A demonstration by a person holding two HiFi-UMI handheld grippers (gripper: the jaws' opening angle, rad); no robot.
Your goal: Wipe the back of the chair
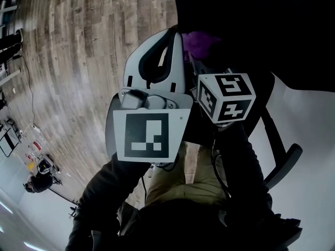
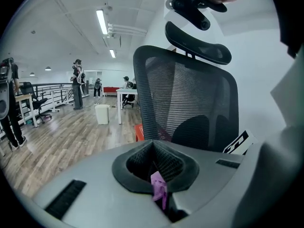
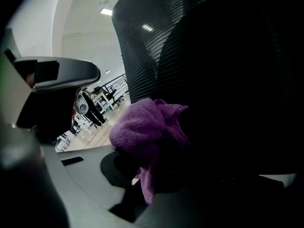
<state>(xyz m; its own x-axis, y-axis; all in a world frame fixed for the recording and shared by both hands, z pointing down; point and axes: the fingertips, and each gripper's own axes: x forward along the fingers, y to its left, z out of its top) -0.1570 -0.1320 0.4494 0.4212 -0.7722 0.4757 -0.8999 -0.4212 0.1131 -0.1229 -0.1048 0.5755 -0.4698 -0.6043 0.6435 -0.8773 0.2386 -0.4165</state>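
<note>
Purple cloth (image 3: 147,127) in right gripper (image 3: 145,170), at chair back (image 3: 156,46)

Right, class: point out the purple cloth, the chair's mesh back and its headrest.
purple cloth (image 3: 147,127): right gripper view, bunched upper fold.
mesh back (image 2: 190,94): left gripper view, middle of the mesh.
headrest (image 2: 197,42): left gripper view, centre of its curved pad.

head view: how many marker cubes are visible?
2. Left marker cube at lower centre, one face showing; right marker cube just up-right of it, below the purple cloth.

Chair back (image 2: 190,94) dark open mesh; cloth (image 3: 142,132) purple fuzzy terry; floor (image 1: 78,51) matt wood planks.
</note>
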